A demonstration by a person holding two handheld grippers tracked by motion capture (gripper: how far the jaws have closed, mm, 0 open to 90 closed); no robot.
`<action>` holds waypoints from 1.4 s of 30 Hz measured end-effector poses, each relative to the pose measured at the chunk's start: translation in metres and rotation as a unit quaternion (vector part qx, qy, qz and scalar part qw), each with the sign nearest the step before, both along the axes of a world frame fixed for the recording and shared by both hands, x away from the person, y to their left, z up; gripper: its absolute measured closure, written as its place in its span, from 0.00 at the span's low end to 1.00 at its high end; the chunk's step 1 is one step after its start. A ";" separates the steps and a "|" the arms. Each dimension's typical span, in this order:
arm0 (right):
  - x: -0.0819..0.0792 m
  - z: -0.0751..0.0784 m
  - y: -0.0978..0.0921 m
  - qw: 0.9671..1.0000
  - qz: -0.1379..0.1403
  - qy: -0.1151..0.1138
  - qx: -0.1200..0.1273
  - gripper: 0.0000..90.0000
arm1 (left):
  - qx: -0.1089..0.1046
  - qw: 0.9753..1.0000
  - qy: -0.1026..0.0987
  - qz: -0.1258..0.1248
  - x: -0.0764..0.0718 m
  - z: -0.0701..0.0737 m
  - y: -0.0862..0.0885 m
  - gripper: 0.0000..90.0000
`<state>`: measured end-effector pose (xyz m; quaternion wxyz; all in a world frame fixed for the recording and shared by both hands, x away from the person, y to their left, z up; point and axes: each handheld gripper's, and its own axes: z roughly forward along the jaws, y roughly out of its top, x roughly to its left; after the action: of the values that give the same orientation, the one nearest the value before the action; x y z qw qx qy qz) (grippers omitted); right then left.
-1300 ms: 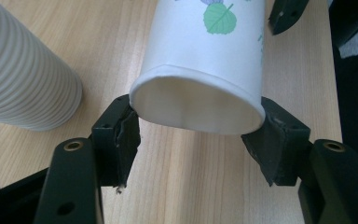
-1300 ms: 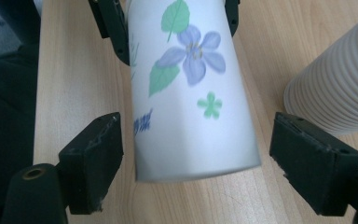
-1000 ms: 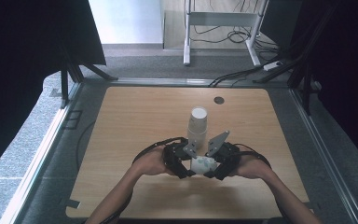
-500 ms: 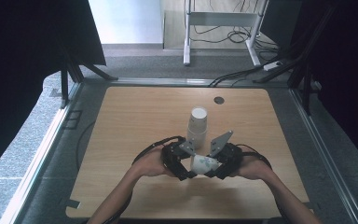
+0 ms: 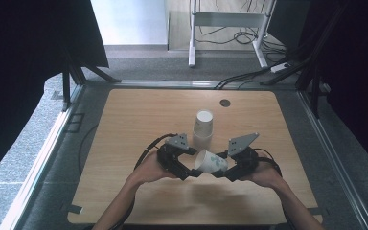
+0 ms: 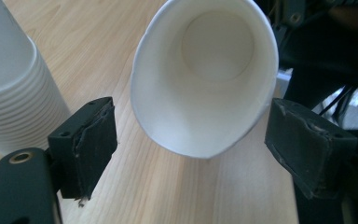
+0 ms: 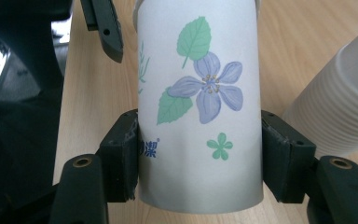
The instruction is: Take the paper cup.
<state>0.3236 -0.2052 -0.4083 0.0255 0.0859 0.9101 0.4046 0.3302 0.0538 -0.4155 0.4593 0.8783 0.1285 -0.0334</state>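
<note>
Nearest the person's side of the wooden table [image 5: 139,120], two hands come in from the bottom of the high view, each holding a gripper, and a single paper cup [image 5: 211,162] lies on its side in the air between them.

The right gripper [image 5: 225,173] has its jaws closed against the cup's wall: in the right gripper view the two black pads [image 7: 121,154] press on opposite sides of the cup's lower body, near its base, with the printed purple flower and green leaves facing the camera. The cup is gripped firmly enough that both pads touch paper with no gap showing.

The left gripper [image 5: 191,171] faces the cup's open mouth. In the left gripper view its jaws stand wide apart, one pad [image 6: 86,144] to each side of the rim, and neither pad touches the cup; the white inside and round bottom of the cup look straight back at the camera. It holds nothing.

Just beyond the held cup, toward the far side of the table, a stack of white paper cups [image 5: 203,128] stands upright, near both grippers but apart from them.

Farther from the cup stack, near the table's far edge, a small dark round disc [image 5: 225,102] sits in the wood.
</note>
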 end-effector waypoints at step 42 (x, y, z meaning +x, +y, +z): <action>0.001 -0.010 0.003 1.000 -0.014 0.001 0.002 0.22 | -0.016 1.000 -0.011 0.009 0.004 0.004 -0.004 0.41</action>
<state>0.3244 -0.2019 -0.4186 0.0304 0.0994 0.9079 0.4062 0.3342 0.0503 -0.4111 0.4752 0.8699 0.1303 -0.0217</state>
